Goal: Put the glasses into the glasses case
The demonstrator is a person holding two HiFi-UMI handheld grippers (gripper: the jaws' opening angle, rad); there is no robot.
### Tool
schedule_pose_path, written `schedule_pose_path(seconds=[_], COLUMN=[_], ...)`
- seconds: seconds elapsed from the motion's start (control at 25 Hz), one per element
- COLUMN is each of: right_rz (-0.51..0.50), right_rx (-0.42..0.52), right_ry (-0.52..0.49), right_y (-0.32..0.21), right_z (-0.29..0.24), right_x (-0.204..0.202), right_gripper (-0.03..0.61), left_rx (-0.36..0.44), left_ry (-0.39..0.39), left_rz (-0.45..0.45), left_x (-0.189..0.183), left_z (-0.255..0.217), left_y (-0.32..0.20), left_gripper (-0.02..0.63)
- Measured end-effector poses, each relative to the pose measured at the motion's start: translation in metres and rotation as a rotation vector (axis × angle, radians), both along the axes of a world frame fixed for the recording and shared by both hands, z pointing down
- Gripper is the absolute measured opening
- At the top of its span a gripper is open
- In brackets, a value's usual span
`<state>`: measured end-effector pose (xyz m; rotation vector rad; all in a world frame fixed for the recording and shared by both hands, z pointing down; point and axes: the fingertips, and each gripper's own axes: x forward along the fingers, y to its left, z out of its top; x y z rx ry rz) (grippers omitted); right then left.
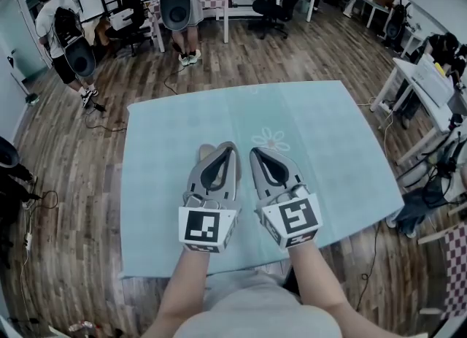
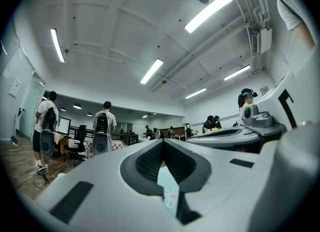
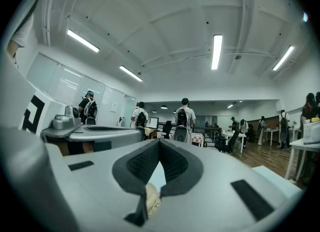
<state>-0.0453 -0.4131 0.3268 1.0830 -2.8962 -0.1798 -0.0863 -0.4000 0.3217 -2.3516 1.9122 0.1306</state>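
Note:
Neither glasses nor a glasses case can be made out in any view. Both grippers lie side by side on the light blue tablecloth (image 1: 168, 154), near its front edge and pointing away from me. My left gripper (image 1: 232, 147) is shut, its jaws meeting at the tip (image 2: 162, 141) with nothing between them. My right gripper (image 1: 254, 154) is also shut and empty, its tips together (image 3: 159, 141). A small beige shape (image 1: 206, 151) peeks out beside the left gripper's tip; I cannot tell what it is. A printed flower (image 1: 271, 139) lies just beyond the right gripper.
The cloth covers the whole table, with wooden floor (image 1: 73, 205) all round. People with backpacks (image 1: 181, 4) stand at the far end near desks and chairs (image 1: 271, 4). A white desk (image 1: 430, 85) stands to the right. Cables (image 1: 102, 123) run on the floor at the left.

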Motion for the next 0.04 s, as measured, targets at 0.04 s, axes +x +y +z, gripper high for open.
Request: schedule_pose_path(seconds=[0.04], right_rz=[-0.002], right_rx=[0.002], right_ry=[0.001], right_y=[0.0002], right_z=[-0.0002], right_x=[-0.0009], right_gripper=[0.003], left_rx=[0.000], left_ry=[0.001], left_rz=[0.001], left_x=[-0.0002], left_z=[-0.0001], left_y=[-0.0001], left_gripper=[0.008])
